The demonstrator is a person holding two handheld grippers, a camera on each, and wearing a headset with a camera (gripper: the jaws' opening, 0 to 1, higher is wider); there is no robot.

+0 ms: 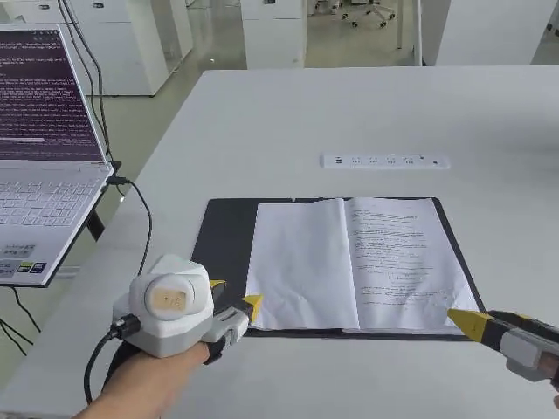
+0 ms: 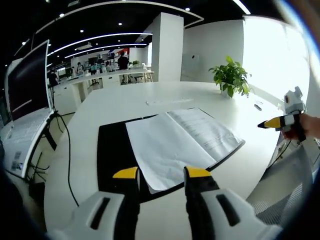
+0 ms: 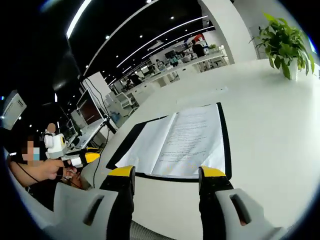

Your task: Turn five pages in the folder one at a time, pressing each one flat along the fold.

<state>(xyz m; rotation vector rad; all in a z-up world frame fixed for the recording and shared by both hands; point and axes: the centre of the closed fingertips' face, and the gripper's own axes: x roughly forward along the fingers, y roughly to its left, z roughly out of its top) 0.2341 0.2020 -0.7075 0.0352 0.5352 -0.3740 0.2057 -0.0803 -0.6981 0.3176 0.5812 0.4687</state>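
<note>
In the head view, the lower right corner cuts off the grey-and-yellow right gripper (image 1: pixel 467 321); we see its yellow tip and some casing, and nothing of the hand behind it. At lower left, the white rounded casing of the left gripper (image 1: pixel 236 294) hides the roots of its jaws. The left edge slices through the open silver laptop (image 1: pixel 44 175), and its screen text is too small for us to read. So is the print on the right-hand white page (image 1: pixel 397 262). The blank left page (image 1: pixel 297 262) covers much of the black folder (image 1: pixel 223 240).
</note>
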